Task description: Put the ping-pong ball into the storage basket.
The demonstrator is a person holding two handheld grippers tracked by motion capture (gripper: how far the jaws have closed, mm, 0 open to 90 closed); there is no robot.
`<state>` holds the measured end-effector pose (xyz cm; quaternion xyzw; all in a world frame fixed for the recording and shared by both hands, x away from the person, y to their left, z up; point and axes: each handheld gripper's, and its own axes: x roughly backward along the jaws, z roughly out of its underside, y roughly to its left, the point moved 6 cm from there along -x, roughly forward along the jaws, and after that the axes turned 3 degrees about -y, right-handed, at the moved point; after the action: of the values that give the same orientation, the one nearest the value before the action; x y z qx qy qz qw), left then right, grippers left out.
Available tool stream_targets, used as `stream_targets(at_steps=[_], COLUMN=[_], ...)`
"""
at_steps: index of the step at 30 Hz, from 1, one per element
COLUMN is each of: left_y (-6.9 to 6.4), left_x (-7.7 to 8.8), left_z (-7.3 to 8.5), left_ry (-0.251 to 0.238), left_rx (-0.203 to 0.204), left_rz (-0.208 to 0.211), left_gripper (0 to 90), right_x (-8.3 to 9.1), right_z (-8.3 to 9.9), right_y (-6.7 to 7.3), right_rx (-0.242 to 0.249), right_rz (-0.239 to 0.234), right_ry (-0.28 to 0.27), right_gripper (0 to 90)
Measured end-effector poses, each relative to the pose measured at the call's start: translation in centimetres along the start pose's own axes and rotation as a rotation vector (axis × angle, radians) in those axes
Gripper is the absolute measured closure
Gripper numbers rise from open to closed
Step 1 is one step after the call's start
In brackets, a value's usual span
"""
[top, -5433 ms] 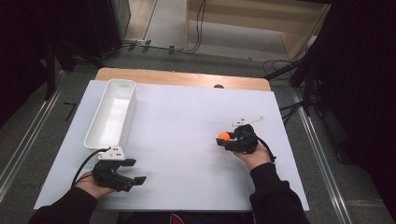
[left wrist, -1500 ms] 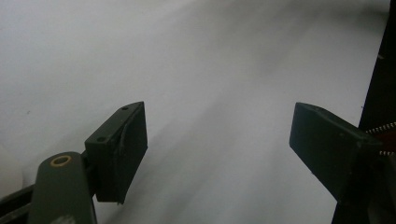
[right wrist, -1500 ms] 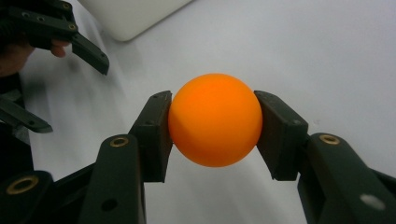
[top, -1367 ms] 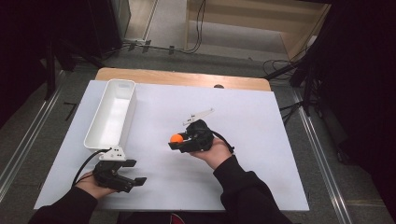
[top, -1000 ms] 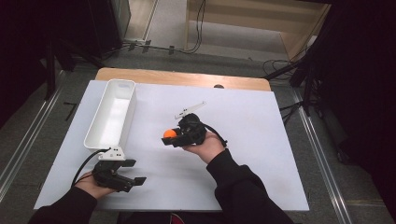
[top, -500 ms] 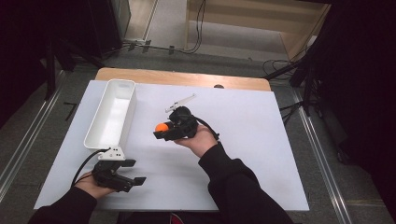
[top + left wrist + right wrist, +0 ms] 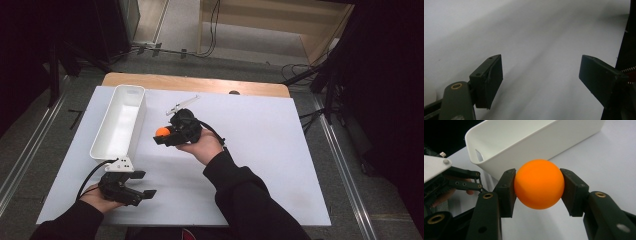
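An orange ball [image 7: 539,183] sits pinched between the two black pads of my right gripper [image 7: 161,134], which is shut on it and held above the white table, just right of the long white bin [image 7: 120,122]. In the right gripper view the bin [image 7: 529,140] lies close behind the ball [image 7: 161,132], its inside bare where it shows. My left gripper [image 7: 142,184] rests low at the near left of the table, by the bin's near end, open with nothing between its pads [image 7: 490,80].
The white tabletop [image 7: 280,130] stretches wide to the right of my right hand. A wooden strip [image 7: 200,84] runs along the table's far edge. Cables and dark stands stand on the floor beyond and to both sides.
My right gripper has carried the orange ball leftward and away from me, from the middle of the table to beside the bin. The left gripper has stayed put.
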<state>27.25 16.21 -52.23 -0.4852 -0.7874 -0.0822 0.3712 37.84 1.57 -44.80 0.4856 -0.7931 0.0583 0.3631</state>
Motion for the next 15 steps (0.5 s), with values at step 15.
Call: stream_targets(at_steps=[15], left_y=[0.0], left_x=[0.1], left_z=[0.0], left_ry=[0.001], left_rx=[-0.004], left_rz=[-0.002], left_gripper=[19.8], right_x=[-1.2], right_z=[-2.2], right_y=[-0.1], right_rx=[0.006], right_rz=[-0.007], right_ry=[-0.014], right_gripper=[48.2])
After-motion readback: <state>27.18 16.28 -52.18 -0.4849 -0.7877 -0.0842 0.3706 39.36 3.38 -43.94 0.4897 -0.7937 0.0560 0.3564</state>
